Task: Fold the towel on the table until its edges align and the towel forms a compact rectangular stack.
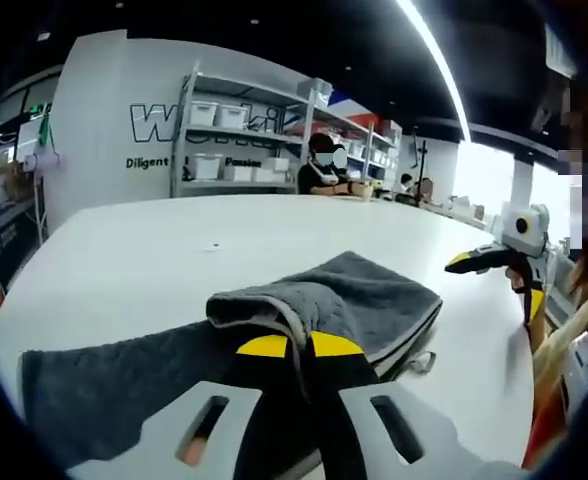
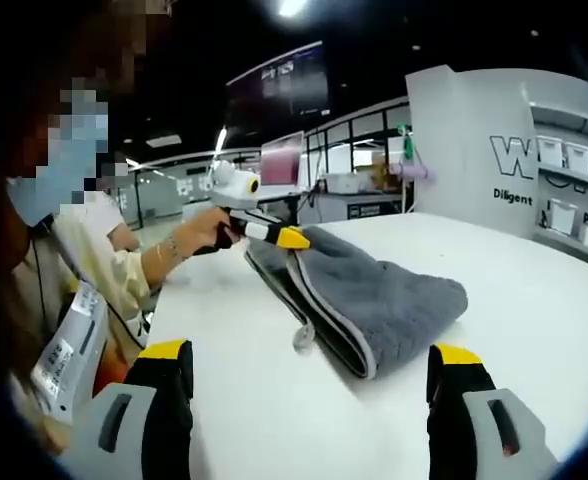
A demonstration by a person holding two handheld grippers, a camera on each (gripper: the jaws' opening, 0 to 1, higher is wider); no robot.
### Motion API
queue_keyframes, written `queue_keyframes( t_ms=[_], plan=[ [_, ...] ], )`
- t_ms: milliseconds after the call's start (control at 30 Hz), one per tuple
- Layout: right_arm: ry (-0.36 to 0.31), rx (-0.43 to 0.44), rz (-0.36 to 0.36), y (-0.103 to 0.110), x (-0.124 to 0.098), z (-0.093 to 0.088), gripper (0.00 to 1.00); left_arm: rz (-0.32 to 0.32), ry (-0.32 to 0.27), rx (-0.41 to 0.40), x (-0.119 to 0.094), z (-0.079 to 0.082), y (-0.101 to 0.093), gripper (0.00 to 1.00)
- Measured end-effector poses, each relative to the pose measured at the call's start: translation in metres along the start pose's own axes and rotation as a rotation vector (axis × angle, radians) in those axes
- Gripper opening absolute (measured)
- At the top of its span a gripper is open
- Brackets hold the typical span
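Observation:
A grey towel (image 1: 364,295) lies partly folded on the white table (image 1: 174,250), with one layer doubled over and a flat part trailing toward the left. My left gripper (image 1: 299,348) is shut on a raised fold of the towel, pinched between its yellow tips. In the right gripper view the same towel (image 2: 384,295) is a thick folded bundle, and the left gripper (image 2: 292,238) holds its far edge. My right gripper (image 2: 311,352) is open wide, just short of the towel's near side, with nothing in it. It also hangs open off the towel's right end (image 1: 499,280).
The person (image 2: 84,260) holding the grippers stands at the table's edge. Shelves with white bins (image 1: 234,140) and seated people (image 1: 324,170) are beyond the far side. Bare tabletop (image 2: 534,300) surrounds the towel.

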State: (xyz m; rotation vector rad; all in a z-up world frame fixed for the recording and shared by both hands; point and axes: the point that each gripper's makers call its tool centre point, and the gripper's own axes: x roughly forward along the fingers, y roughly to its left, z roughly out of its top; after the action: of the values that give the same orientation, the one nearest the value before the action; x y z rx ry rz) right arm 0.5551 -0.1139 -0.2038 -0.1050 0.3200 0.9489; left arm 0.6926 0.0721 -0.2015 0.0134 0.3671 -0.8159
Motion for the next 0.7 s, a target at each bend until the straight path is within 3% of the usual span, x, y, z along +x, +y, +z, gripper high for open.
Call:
queue_keyframes(
  t_ms=[700],
  plan=[
    [0.007, 0.005, 0.005, 0.001, 0.001, -0.002, 0.99, 0.109, -0.030, -0.019, -0.034, 0.005, 0.039, 0.04]
  ],
)
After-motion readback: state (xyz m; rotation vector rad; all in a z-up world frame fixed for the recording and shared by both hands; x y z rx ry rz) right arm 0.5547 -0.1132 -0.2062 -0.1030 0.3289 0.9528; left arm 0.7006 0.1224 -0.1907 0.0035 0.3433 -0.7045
